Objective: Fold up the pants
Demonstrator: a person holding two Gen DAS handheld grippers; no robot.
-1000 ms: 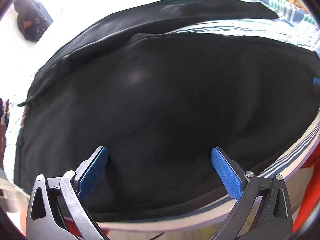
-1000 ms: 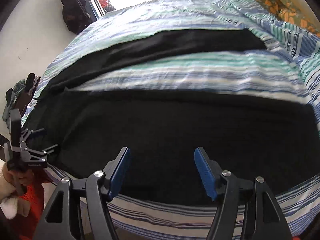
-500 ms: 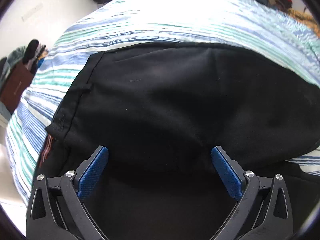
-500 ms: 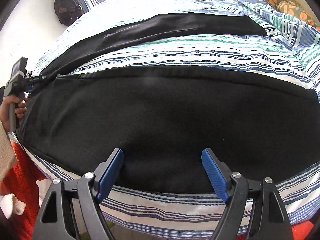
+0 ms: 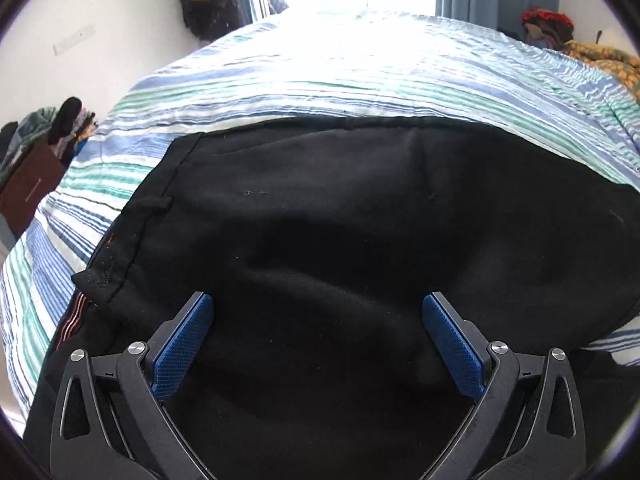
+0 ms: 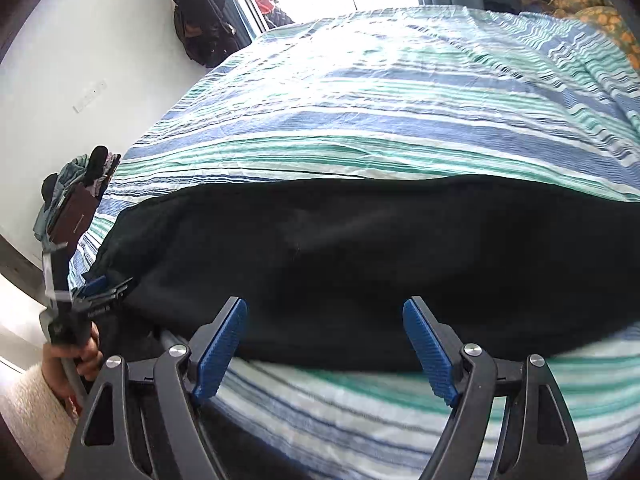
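Observation:
Black pants [image 5: 360, 220] lie on a striped bed, one leg folded over the other, waistband with a belt loop at the left. My left gripper [image 5: 318, 340] is open and empty, just above the pants near the waist. In the right wrist view the pants [image 6: 380, 260] stretch across the bed's front. My right gripper [image 6: 324, 344] is open and empty over the pants' near edge. The left gripper [image 6: 100, 292] shows there at the far left, at the waist end.
The bed cover [image 6: 380, 100] has blue, green and white stripes and extends far behind the pants. A dark bag [image 6: 200, 28] hangs on the wall by a bright window. A pile of clothes on a brown box [image 5: 36, 152] stands left of the bed.
The far pant leg now lies over the near one, where they were spread apart before. Both grippers have pulled back towards the front edge and stay open.

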